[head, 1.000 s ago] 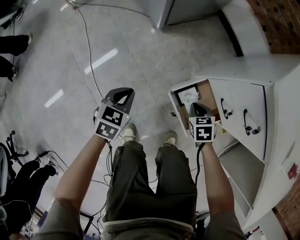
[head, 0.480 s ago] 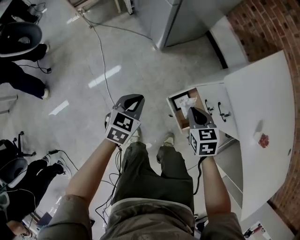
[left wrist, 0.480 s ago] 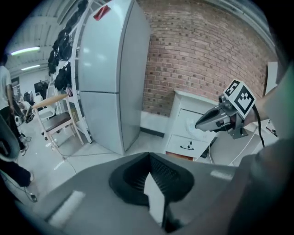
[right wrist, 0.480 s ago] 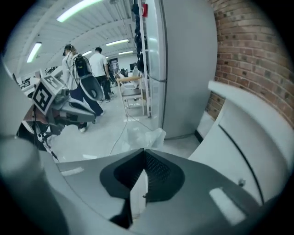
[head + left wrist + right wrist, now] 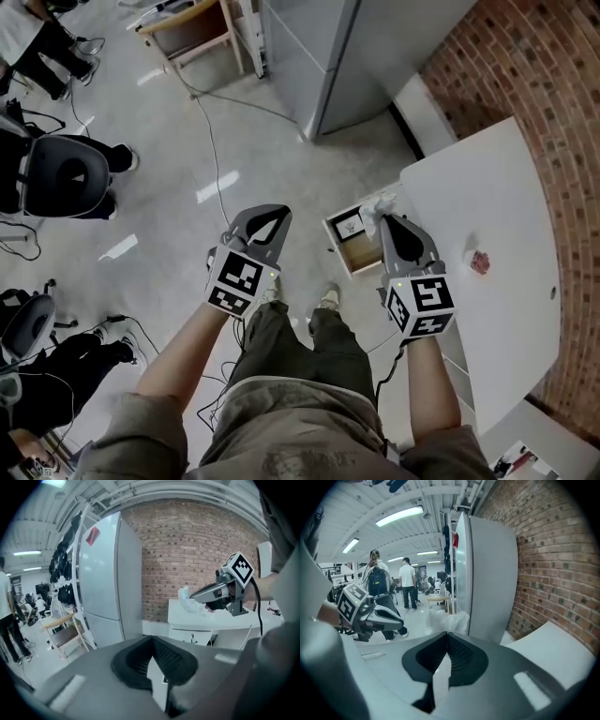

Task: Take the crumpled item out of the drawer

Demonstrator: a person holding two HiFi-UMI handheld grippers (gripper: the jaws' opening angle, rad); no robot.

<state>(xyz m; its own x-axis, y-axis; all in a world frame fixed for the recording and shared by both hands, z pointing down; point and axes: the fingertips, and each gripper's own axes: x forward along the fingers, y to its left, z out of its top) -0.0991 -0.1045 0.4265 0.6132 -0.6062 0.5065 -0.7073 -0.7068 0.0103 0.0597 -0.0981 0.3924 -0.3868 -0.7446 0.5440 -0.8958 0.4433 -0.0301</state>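
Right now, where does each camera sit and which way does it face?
Head view: on the head, steeply down at open drawer, white cabinet top; shows forearms, legs, left gripper, right gripper.
Left gripper view: on the left gripper, facing the brick wall; shows its shut jaws.
Right gripper view: on the right gripper, facing the grey cabinet; its jaws pinch the crumpled item.
Shared: all show the crumpled item; each gripper view shows the other gripper.

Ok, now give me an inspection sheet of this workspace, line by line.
Surface: white cabinet top, mostly bare.
Job's things: drawer open; crumpled item held at cabinet-top height, out of the drawer.
Clutter: small red item on the cabinet top.
Grippers: left gripper shut, empty; right gripper shut on the crumpled item.
Cables: cable across the floor.
Surroundings: brick wall, grey cabinet, chair.
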